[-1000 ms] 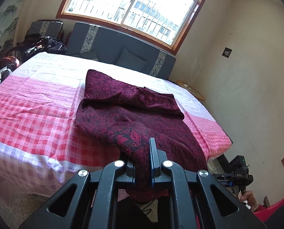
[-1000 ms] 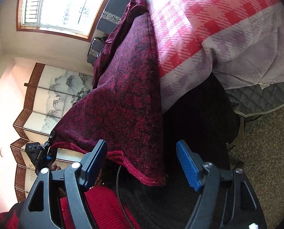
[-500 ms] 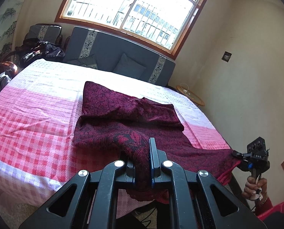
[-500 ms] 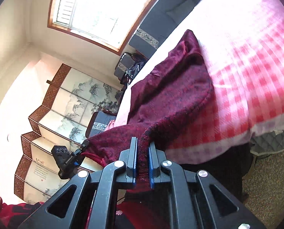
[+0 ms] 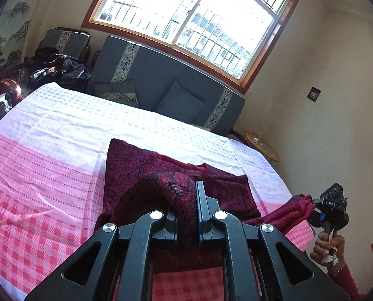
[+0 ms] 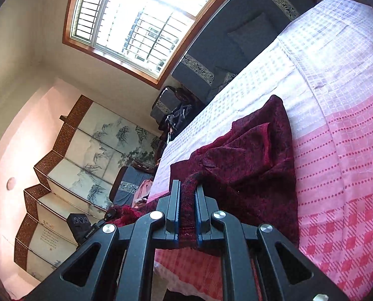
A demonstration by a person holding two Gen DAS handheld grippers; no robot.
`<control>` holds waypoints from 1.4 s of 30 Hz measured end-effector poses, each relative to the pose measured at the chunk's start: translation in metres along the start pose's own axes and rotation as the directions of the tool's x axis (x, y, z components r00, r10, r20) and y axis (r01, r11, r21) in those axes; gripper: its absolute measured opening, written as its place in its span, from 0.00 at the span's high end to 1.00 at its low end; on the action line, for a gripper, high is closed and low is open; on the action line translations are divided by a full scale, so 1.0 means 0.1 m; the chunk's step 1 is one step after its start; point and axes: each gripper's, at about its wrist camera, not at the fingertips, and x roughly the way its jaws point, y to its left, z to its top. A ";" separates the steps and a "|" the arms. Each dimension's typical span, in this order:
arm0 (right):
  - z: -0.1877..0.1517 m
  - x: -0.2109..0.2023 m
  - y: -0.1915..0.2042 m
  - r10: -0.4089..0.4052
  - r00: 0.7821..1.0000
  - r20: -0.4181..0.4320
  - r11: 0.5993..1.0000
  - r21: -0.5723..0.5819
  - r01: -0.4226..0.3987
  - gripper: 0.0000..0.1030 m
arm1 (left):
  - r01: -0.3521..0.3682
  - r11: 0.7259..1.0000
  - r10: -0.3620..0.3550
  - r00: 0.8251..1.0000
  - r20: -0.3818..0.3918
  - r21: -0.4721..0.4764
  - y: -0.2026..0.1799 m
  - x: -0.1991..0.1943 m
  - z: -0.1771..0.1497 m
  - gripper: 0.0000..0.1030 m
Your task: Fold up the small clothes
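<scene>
A dark red patterned garment [image 5: 136, 165] lies on a bed with a pink and white checked sheet [image 5: 36, 165]. My left gripper [image 5: 186, 200] is shut on one near corner of the garment's hem and holds it lifted above the bed. My right gripper [image 6: 186, 200] is shut on the other near corner of the garment [image 6: 249, 165]. The right gripper also shows in the left wrist view [image 5: 314, 202], at the right edge of the bed, with cloth pinched in it. The left gripper shows small in the right wrist view [image 6: 106, 218]. The far part of the garment lies flat with a sleeve folded over it.
A grey sofa [image 5: 166, 82] with cushions stands behind the bed under a barred window [image 5: 186, 17]. A chair with dark clothes [image 5: 58, 67] is at the back left. A small round table [image 5: 261, 145] is at the back right. A painted folding screen [image 6: 68, 170] stands at the left.
Both grippers have risen and moved forward over the bed, carrying the near hem with them. The right gripper, open a second ago, closed on the hem corner.
</scene>
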 end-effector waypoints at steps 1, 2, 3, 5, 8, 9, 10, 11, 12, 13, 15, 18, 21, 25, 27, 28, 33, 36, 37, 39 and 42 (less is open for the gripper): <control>0.08 0.07 -0.08 -0.011 1.000 0.000 1.000 0.016 0.011 0.89 | -0.007 1.000 0.007 1.000 -0.001 -0.011 0.05 0.11 0.05 0.90; 0.15 0.14 -0.17 -0.019 1.000 -0.002 0.999 0.035 0.019 0.89 | -0.017 1.000 0.017 1.000 -0.004 -0.016 0.10 0.21 0.08 0.90; 0.20 0.22 -0.25 -0.028 1.000 -0.007 0.998 0.050 0.029 0.89 | -0.029 0.999 0.029 1.000 -0.009 -0.021 0.13 0.31 0.11 0.90; 0.30 0.37 -0.41 -0.064 0.998 -0.017 0.995 0.076 0.065 0.90 | -0.050 0.998 0.049 0.998 -0.025 -0.033 0.22 0.52 0.15 0.90; 0.38 0.56 -0.66 -0.081 0.996 -0.031 0.987 0.136 0.085 0.89 | -0.077 0.996 0.074 0.995 -0.063 -0.043 0.34 0.80 0.16 0.90; 0.40 0.61 -0.72 -0.089 0.995 -0.035 0.985 0.145 0.094 0.89 | -0.083 0.996 0.080 0.994 -0.069 -0.044 0.37 0.88 0.16 0.89; 0.41 0.67 -0.78 -0.091 0.995 -0.039 0.983 0.156 0.096 0.89 | -0.092 0.995 0.089 0.993 -0.078 -0.037 0.39 0.95 0.14 0.89; 0.42 0.71 -0.83 -0.092 0.995 -0.040 0.981 0.167 0.097 0.89 | -0.106 0.994 0.104 0.991 -0.085 -0.025 0.41 1.02 0.14 0.89; 0.43 0.75 -0.87 -0.096 0.995 -0.041 0.980 0.172 0.101 0.89 | -0.120 0.993 0.118 0.989 -0.089 -0.015 0.42 1.07 0.14 0.86; 0.45 0.79 -0.90 -0.099 0.994 -0.042 0.979 0.174 0.105 0.89 | -0.120 0.993 0.118 0.989 -0.094 -0.009 0.43 1.13 0.14 0.84; 0.47 0.85 -0.94 -0.094 0.995 -0.039 0.977 0.187 0.100 0.89 | -0.133 0.991 0.131 0.986 -0.103 -0.010 0.46 1.20 0.14 0.81; 0.52 0.90 -0.99 -0.094 0.995 -0.032 0.975 0.200 0.099 0.87 | -0.135 0.990 0.129 0.984 -0.123 -0.041 0.52 1.28 0.15 0.77; 0.55 0.91 -1.00 -0.122 0.992 -0.019 0.973 0.197 0.124 0.87 | -0.094 0.991 0.080 0.988 -0.130 -0.100 0.59 1.30 0.16 0.57; 0.55 0.94 -1.01 -0.149 0.989 -0.022 0.971 0.188 0.150 0.86 | 0.020 0.986 -0.036 0.995 -0.097 -0.166 0.64 1.24 0.20 0.33; 0.55 0.94 -0.99 -0.165 0.986 -0.016 0.971 0.172 0.165 0.86 | 0.035 0.989 -0.046 0.996 -0.073 -0.144 0.61 1.21 0.26 0.28; 0.56 0.93 -0.98 -0.178 0.984 -0.007 0.971 0.164 0.177 0.85 | 0.033 0.993 -0.039 0.998 -0.052 -0.115 0.57 1.17 0.30 0.24; 0.58 0.76 -1.03 -0.195 0.978 0.072 0.966 0.189 0.179 0.66 | -0.044 0.999 0.044 0.996 0.082 -0.001 0.46 0.92 0.45 0.09; 0.53 0.66 -0.96 -0.196 0.977 0.085 0.970 0.161 0.180 0.63 | -0.119 0.993 0.117 0.989 0.087 0.025 0.52 0.86 0.47 0.09; 0.50 0.65 -0.93 -0.201 0.976 0.080 0.972 0.141 0.188 0.60 | -0.132 0.991 0.130 0.988 0.080 0.025 0.57 0.85 0.44 0.09; 0.43 0.63 -0.87 -0.196 0.979 0.061 0.977 0.093 0.190 0.55 | -0.156 0.988 0.155 0.987 0.052 0.016 0.69 0.84 0.36 0.09; 0.36 0.65 -0.83 -0.241 0.970 0.024 0.970 0.026 0.240 0.54 | -0.169 0.986 0.170 0.985 0.014 -0.008 0.89 0.86 0.21 0.09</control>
